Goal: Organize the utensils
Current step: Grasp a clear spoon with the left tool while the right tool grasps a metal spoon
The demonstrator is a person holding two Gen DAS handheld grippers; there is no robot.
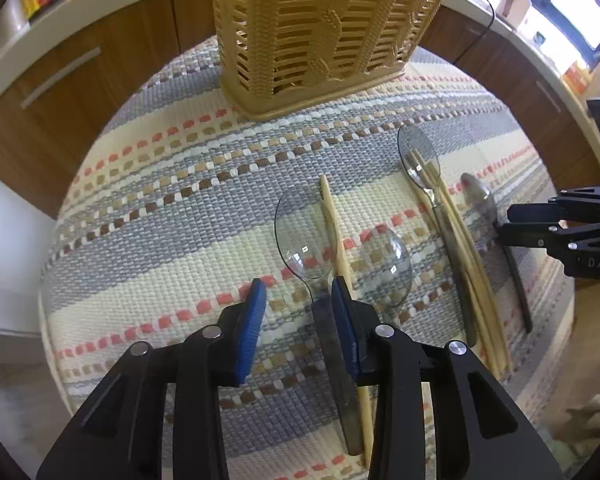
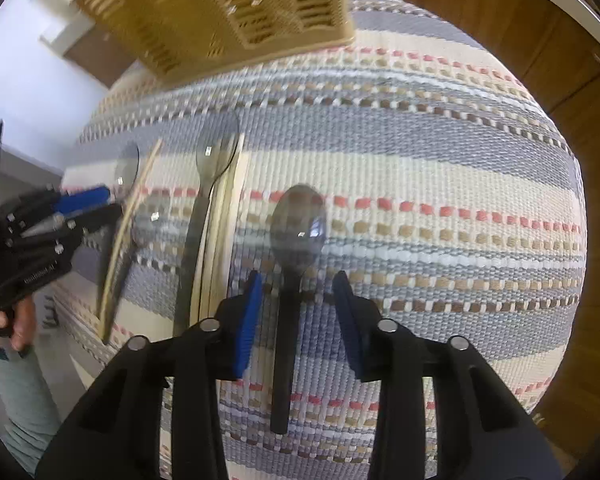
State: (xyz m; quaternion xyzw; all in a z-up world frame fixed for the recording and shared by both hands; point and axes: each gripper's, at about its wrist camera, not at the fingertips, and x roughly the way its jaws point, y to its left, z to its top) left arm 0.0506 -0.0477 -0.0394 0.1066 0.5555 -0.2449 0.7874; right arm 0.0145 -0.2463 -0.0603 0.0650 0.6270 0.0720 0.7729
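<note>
On mat (image 1: 160,208), slatted caddy (image 1: 320,24)

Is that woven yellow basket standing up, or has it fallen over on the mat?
Standing upright. The basket sits flat on its base on the striped mat, walls rising straight. Whether anything is inside, I cannot tell.

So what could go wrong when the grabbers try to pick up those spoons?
The left gripper straddles a clear spoon with a chopstick right against it, so closing might pinch both or flick the stick away. The right gripper is open around a dark spoon lying flat on the woven mat; the thin handle could slip out. The utensil basket stands close, so a lifted spoon might bump it.
</note>
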